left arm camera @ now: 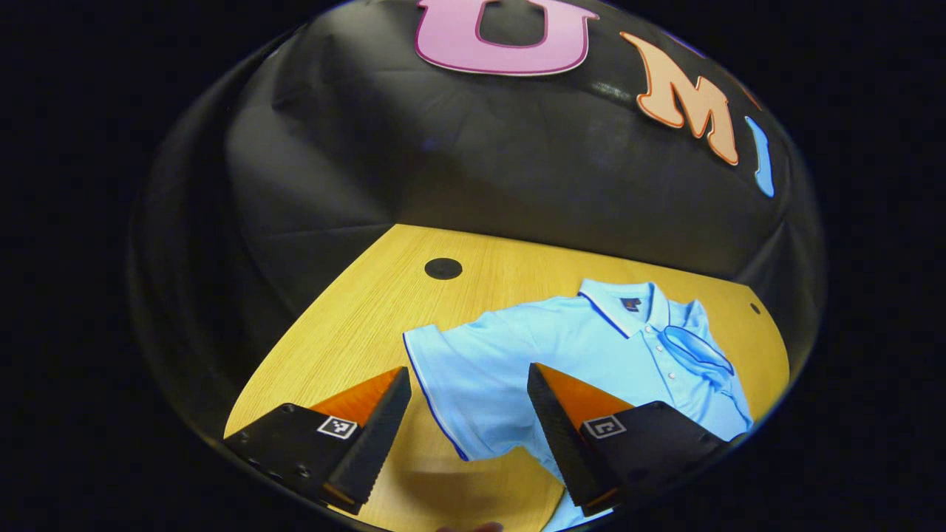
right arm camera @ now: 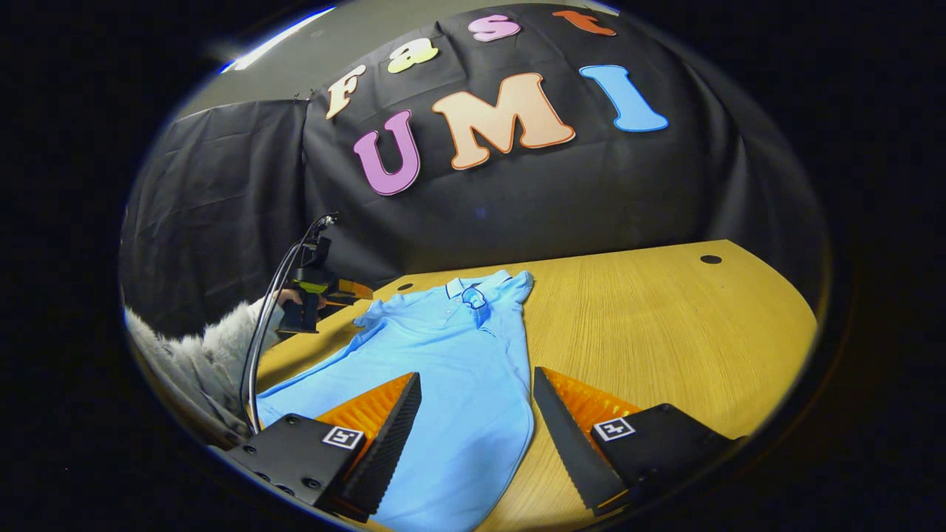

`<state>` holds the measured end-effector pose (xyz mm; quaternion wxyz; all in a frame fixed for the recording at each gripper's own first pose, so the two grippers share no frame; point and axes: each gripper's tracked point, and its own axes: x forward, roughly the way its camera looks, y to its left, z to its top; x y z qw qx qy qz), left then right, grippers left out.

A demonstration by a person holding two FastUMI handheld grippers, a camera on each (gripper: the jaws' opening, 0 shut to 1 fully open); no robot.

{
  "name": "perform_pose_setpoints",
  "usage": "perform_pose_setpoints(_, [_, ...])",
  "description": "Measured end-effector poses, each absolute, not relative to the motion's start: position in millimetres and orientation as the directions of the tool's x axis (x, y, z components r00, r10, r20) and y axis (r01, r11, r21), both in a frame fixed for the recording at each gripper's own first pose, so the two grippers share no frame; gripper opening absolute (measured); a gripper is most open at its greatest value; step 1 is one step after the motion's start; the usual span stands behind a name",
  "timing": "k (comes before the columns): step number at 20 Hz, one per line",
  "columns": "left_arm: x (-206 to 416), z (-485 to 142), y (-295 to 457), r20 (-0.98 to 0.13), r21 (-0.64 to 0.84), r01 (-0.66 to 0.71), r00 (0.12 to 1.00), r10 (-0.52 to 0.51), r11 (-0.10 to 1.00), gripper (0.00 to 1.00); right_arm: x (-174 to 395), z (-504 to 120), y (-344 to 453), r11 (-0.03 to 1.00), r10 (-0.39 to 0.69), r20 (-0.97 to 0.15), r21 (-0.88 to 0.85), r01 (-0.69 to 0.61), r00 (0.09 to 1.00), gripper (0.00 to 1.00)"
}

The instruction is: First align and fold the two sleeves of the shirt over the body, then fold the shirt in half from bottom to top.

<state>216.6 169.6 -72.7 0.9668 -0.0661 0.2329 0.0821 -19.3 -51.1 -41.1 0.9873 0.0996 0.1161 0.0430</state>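
Shirt (left arm camera: 591, 347): we see it flat on the wooden table (left arm camera: 355, 325), one sleeve already folded over the chest; hem cut off.
Left gripper (left arm camera: 467, 414): jaws spread, above the unfolded sleeve (left arm camera: 451, 369).
Right gripper (right arm camera: 477, 425): jaws spread over the shirt's lower body.
Hidden: the fuzzy sleeve (right arm camera: 199, 355) is mostly cropped.

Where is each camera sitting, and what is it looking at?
Left gripper view: rides on the left gripper, above the table, facing the shirt's outstretched sleeve; its own open fingers show.
Right gripper view: rides on the right gripper, near the shirt's bottom, looking toward the collar; its open fingers show, plus the left gripper in a hand with a fuzzy sleeve.
Both share the shirt and table.
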Motion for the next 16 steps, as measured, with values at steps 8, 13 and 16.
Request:
perform_pose_setpoints(8, [227, -105, 176, -0.525, -0.095, -0.206, 0.841, 0.127, 0.974, 0.89, -20, -44, -60, 0.968, 0.096, -0.212, 0.247, -0.042, 0.972, 0.97])
perform_pose_setpoints(13, [225, -108, 176, -0.536, -0.098, -0.217, 0.834, 0.132, 0.971, 0.83, -20, -42, -63, 0.964, 0.087, -0.198, 0.263, -0.033, 0.976, 0.97])
perform_pose_setpoints(16, [223, -111, 183, -0.539, -0.077, -0.239, 0.826, 0.161, 0.968, 0.69, -20, -45, -60, 0.959, 0.094, -0.195, 0.281, -0.037, 0.976, 0.97])
